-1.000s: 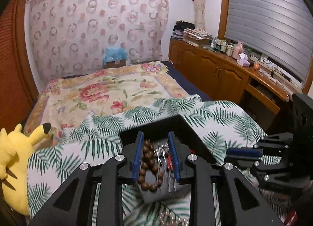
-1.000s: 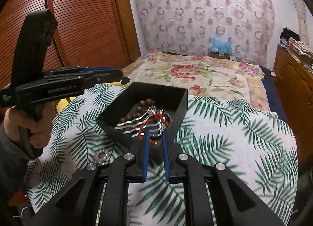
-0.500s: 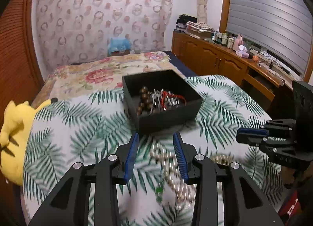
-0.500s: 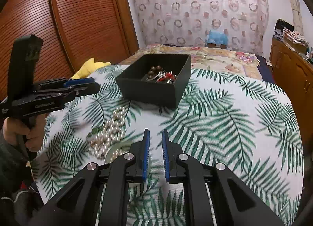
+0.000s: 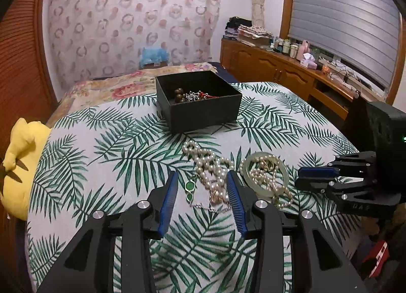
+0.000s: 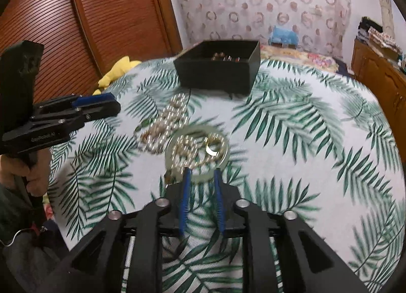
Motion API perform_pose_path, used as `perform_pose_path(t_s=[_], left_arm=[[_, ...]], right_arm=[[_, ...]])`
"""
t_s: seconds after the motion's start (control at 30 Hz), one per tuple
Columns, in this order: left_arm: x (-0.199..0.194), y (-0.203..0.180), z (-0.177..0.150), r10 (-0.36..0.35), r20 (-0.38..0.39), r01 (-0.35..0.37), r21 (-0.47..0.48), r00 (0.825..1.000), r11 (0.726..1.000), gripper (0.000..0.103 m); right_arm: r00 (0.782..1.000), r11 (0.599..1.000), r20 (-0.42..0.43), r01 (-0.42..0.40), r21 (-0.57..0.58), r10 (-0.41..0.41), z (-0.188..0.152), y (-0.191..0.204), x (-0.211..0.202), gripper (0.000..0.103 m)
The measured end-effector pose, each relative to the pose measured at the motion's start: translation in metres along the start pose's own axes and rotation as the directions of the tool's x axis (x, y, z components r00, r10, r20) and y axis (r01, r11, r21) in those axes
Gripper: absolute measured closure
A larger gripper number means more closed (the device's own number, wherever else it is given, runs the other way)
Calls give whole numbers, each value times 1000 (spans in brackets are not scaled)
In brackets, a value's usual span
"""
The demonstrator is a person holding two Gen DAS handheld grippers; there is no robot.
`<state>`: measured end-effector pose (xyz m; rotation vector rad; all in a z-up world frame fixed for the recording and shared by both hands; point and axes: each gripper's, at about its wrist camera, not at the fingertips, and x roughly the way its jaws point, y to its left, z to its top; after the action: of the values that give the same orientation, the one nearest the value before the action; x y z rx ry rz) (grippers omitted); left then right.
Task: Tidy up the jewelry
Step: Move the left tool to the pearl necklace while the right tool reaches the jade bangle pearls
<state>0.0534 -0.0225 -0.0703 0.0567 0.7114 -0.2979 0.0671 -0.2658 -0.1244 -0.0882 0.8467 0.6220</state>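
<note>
A black box (image 5: pixel 203 113) (image 6: pixel 215 75) stands at the far side of the palm-print cloth and holds brown beads with silver and red pieces. Nearer lie a pearl necklace (image 5: pixel 208 163) (image 6: pixel 167 123), a green pendant (image 5: pixel 189 187) on a thin chain, and a pale jade bangle (image 5: pixel 284 170) (image 6: pixel 224 152) with pearls and gold pieces inside it. My left gripper (image 5: pixel 201 179) hovers over the pendant and the necklace's end, its jaws opening, pressing on nothing. My right gripper (image 6: pixel 202 173) is over the bangle's near rim, its jaws also opening, gripping nothing.
A yellow plush toy (image 5: pixel 17 163) (image 6: pixel 116 70) lies at the cloth's left edge. A floral bed cover (image 5: pixel 119 85) lies behind the box. A wooden sideboard (image 5: pixel 279 75) with bottles runs along the right wall. A person's hand (image 6: pixel 35 174) holds the left gripper's handle.
Both grippers have pulled back from the black box and come down over the loose jewellery. Both pairs of jaws now stand wider apart.
</note>
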Motion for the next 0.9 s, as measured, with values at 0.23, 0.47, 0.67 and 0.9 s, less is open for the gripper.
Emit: perform_pose_path(t_s=[0.23, 0.47, 0.67, 0.9], left_arm=[[4, -4, -12, 9, -17, -9, 4, 1000, 1000, 62], [12, -7, -17, 5, -35, -5, 8, 999, 1000, 62], [20, -9, -18, 2, -52, -1, 8, 999, 1000, 62], [35, -14, -10, -16, -77, 19, 34, 997, 999, 62]], right_arm=[[998, 999, -54, 9, -53, -12, -1, 15, 12, 79], [994, 991, -54, 89, -102, -95, 2, 21, 18, 89], [994, 989, -36, 100, -111, -105, -1, 16, 15, 97], [997, 993, -12, 79, -86, -80, -3, 12, 14, 97]])
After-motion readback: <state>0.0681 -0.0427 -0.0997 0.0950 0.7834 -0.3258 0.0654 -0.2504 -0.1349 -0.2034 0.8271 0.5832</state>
